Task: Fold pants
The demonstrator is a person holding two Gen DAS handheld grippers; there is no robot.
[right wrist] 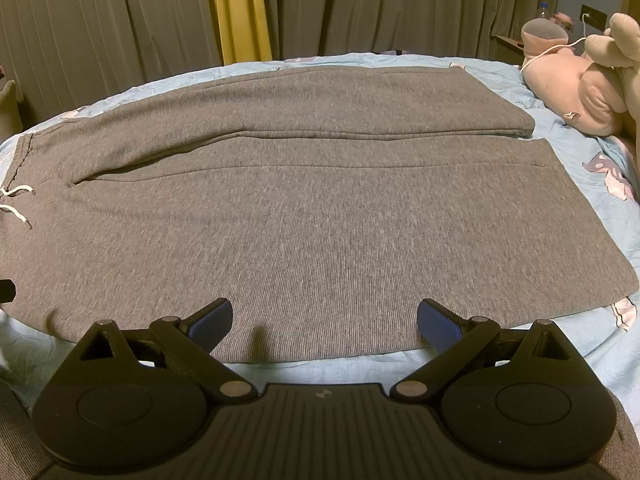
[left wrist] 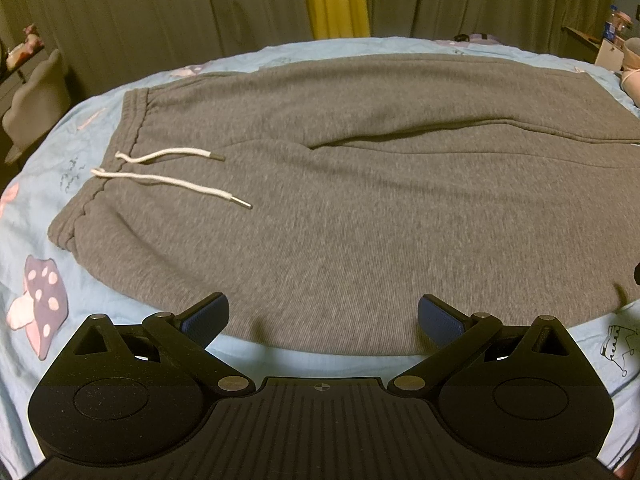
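Grey sweatpants (left wrist: 340,208) lie flat on a light blue bedsheet (left wrist: 48,152), waistband to the left, legs running right. Two white drawstrings (left wrist: 168,178) rest on the fabric near the waistband. In the right wrist view the pants (right wrist: 320,220) spread across the bed, the far leg lying beside the near one, cuffs at the right. My left gripper (left wrist: 323,318) hovers open over the near edge of the pants by the hip. My right gripper (right wrist: 325,320) is open over the near edge of the near leg. Neither holds anything.
A pink plush toy (right wrist: 576,92) and a beige plush (right wrist: 624,40) lie at the bed's far right. Grey and yellow curtains (right wrist: 236,12) hang behind the bed. A chair (left wrist: 36,100) stands at the far left. Sheet (right wrist: 600,184) shows around the pants.
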